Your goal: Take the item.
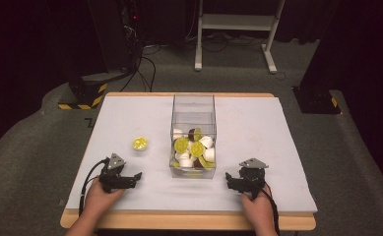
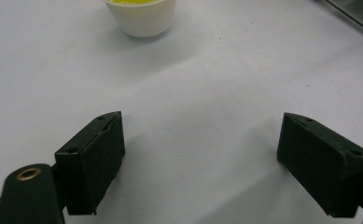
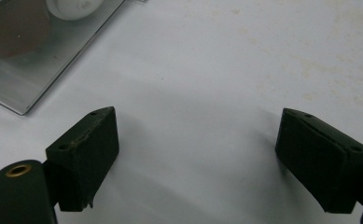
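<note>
Both tongs, left (image 1: 138, 175) and right (image 1: 227, 178), gape empty beside my box (image 1: 193, 172). Between steps, I judge; next, left takes the cup (image 1: 140, 143) left of it.

Lab: dark curtains (image 1: 26, 39), floor cables (image 1: 144, 69), hazard-striped base (image 1: 83, 96)

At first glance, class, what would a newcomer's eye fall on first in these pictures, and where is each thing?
The clear box at the middle of the white table stands out, heaped with yellow-topped and white cups. One lone yellow cup sits apart on the table to its left. Nearer the person, the left gripper and right gripper rest open and empty on either side of the box.
</note>
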Demonstrator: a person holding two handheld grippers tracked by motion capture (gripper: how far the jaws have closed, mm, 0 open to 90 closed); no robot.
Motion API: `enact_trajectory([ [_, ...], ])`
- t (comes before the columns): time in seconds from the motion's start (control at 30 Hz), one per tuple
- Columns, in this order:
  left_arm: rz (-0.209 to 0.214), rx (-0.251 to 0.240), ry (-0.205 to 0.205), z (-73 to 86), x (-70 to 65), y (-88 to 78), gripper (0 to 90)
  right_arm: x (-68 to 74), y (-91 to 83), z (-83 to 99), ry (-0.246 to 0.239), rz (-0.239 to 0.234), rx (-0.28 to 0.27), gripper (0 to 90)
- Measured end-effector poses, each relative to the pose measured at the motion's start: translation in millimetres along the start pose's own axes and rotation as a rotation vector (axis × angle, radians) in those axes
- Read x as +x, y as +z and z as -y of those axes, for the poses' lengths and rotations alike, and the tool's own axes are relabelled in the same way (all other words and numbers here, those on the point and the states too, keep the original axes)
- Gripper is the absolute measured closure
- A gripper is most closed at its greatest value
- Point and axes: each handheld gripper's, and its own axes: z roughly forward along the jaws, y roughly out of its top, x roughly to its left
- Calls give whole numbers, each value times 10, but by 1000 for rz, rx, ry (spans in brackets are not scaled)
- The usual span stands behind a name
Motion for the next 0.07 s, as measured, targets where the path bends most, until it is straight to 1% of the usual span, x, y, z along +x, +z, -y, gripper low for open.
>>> enact_trajectory([
  [0.07, 0, -1, 0, 1, -1, 1, 152, 0, 0, 0, 0, 0, 0, 134],
])
